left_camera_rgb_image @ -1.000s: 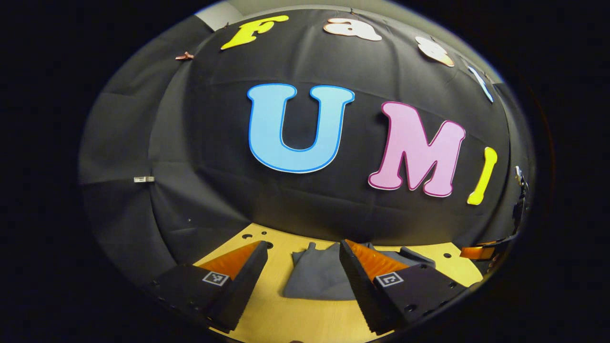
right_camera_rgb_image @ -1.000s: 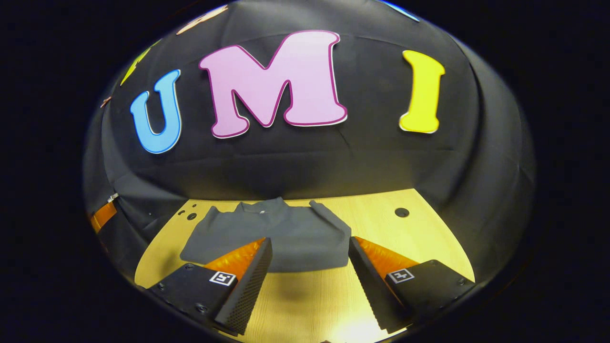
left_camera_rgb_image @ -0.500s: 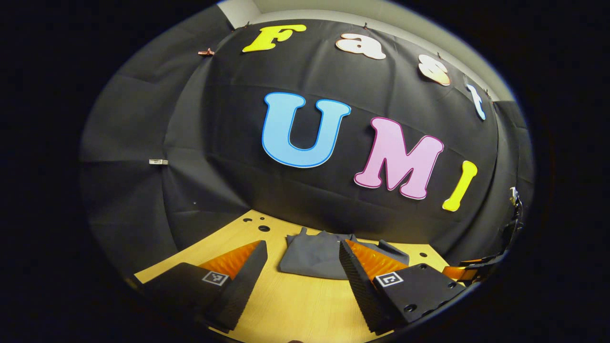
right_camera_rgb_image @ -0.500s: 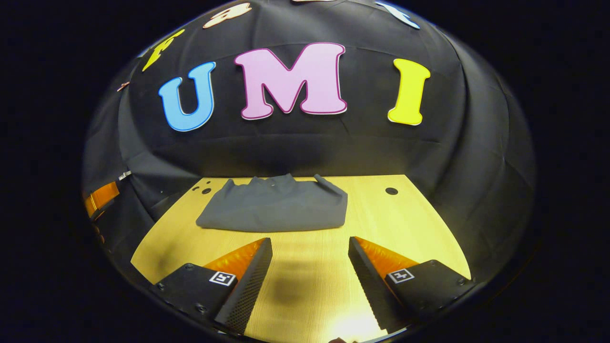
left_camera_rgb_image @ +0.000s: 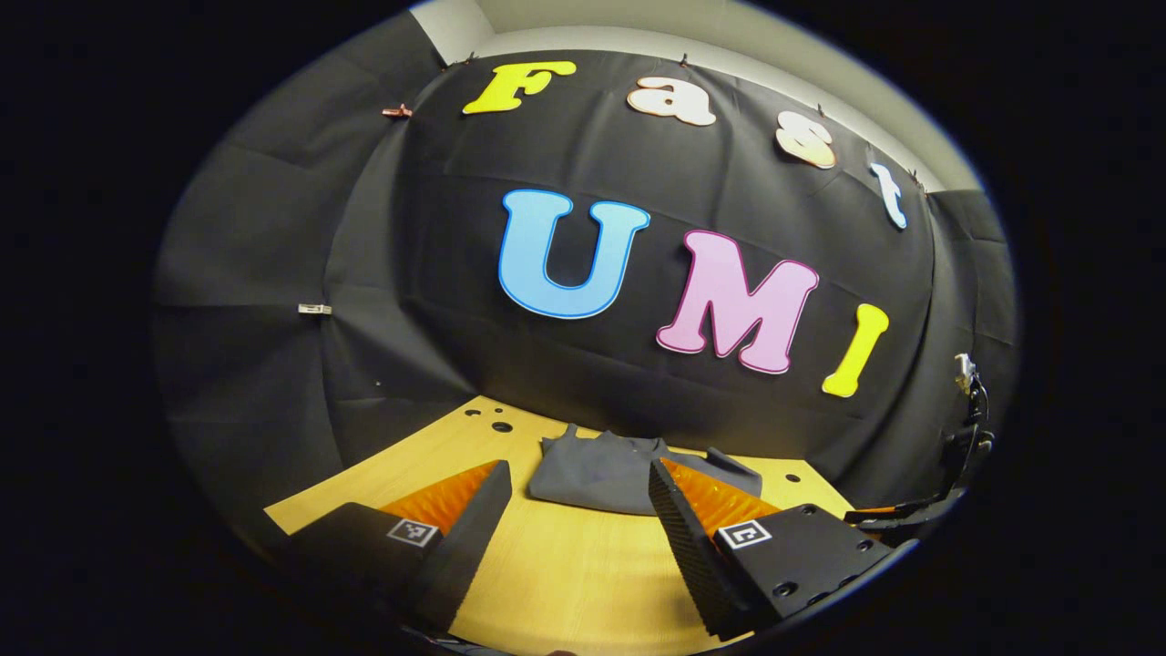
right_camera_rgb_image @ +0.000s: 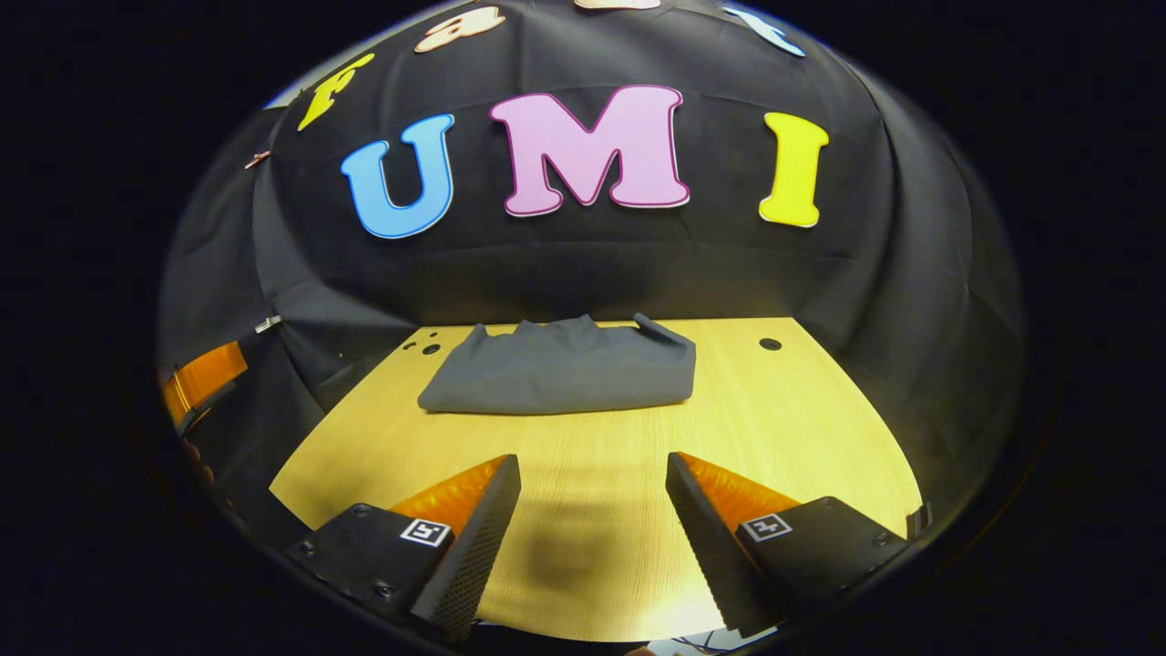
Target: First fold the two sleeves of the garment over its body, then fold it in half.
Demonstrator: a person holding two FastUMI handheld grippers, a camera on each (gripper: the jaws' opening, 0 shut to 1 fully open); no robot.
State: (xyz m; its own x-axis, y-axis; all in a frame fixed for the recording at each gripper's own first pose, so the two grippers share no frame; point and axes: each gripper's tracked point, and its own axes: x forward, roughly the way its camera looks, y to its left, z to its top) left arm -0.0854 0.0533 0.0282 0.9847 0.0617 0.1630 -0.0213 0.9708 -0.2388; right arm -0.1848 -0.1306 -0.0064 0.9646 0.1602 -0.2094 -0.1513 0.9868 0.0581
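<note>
Lying flat at the far end of the desk (right_camera_rgb_image: pixel 592 510), near the booth's black wall, the grey garment (right_camera_rgb_image: pixel 560 369) sits folded into a compact rectangle. The right hand-held gripper (right_camera_rgb_image: pixel 592 478) hovers above bare wood, fingers spread apart, gripping nothing. The left hand-held gripper (left_camera_rgb_image: pixel 578 483) is also spread wide, the garment (left_camera_rgb_image: pixel 601 469) beyond its tips.

Your grey garment (right_camera_rgb_image: pixel 560 372) lies folded flat at the far side of the worktop (right_camera_rgb_image: pixel 802 428); one sleeve end sticks up at its far right corner.
</note>
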